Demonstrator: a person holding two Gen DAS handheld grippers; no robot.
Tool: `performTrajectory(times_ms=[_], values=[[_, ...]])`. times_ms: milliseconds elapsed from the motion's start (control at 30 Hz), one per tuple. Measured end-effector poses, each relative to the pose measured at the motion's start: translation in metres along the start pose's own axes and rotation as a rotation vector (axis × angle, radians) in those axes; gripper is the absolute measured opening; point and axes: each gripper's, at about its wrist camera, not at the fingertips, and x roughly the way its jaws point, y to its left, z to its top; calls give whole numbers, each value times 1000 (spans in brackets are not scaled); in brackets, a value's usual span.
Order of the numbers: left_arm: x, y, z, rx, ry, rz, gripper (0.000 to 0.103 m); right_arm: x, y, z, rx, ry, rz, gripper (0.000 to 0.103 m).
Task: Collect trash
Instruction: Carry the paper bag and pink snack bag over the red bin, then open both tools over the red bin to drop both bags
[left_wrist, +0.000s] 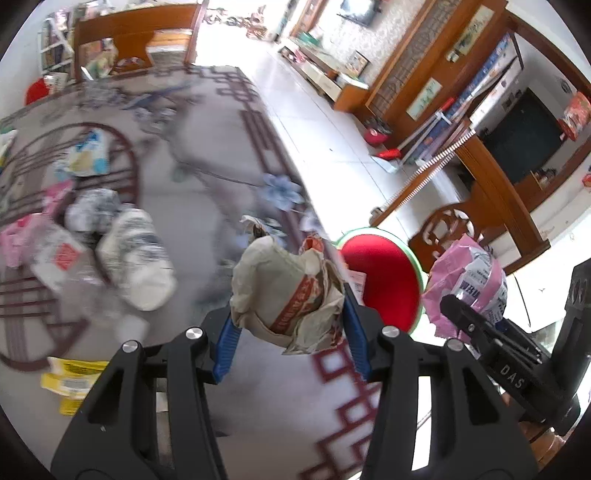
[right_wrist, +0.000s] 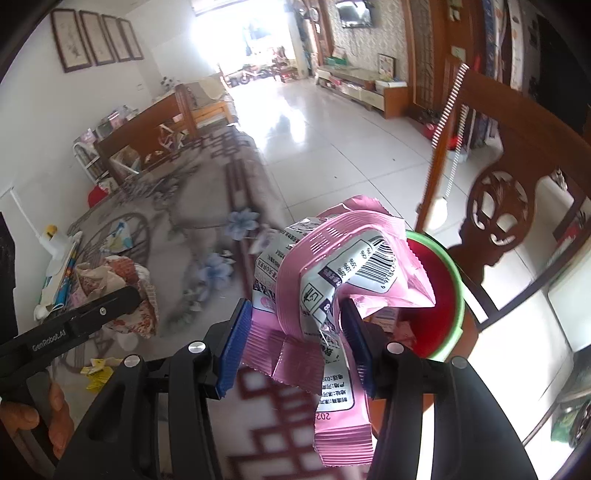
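My left gripper (left_wrist: 290, 325) is shut on a crumpled beige paper bag (left_wrist: 284, 291) with red print, held above the table edge. My right gripper (right_wrist: 295, 332) is shut on a crumpled pink wrapper (right_wrist: 332, 266) with a barcode; it also shows in the left wrist view (left_wrist: 465, 277). A red bin with a green rim (left_wrist: 384, 273) stands just beyond the table edge, to the right of the bag and behind the pink wrapper in the right wrist view (right_wrist: 439, 295). More trash lies on the patterned tablecloth (left_wrist: 207, 155): white crumpled wrappers (left_wrist: 136, 254), a pink packet (left_wrist: 18, 236), a yellow wrapper (left_wrist: 70, 376).
A carved wooden chair (right_wrist: 498, 206) stands right beside the bin. A wooden bench (left_wrist: 136, 37) is at the far end of the table. White tiled floor (right_wrist: 332, 140) stretches to the right. A low TV cabinet (left_wrist: 325, 77) lines the far wall.
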Motion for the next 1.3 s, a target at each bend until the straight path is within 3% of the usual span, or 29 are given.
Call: performTrajectory(times_ms=[400,500,567,600,767,1000,1300], values=[[60,-92,28,110,78,-123,49,5,-79,4,59,20,2,51],[67,-116,41,139,52,-153,59,11,-88,6,50,22,9,55],[70,-122,46,135,50,-165,75,19,-91,10,33,14,17,60],[70,-123,48,126,45,-168,77,22,-92,11,26,15,19,69],[63,-117,48,101,24,-156,81,37,-99,22,11,10,-29,74],[45,-86,39,69,-1,-84,81,34,-107,24,78,9,-8,77],[26,-28,21,39,13,6,81,40,-74,17,50,47,27,78]])
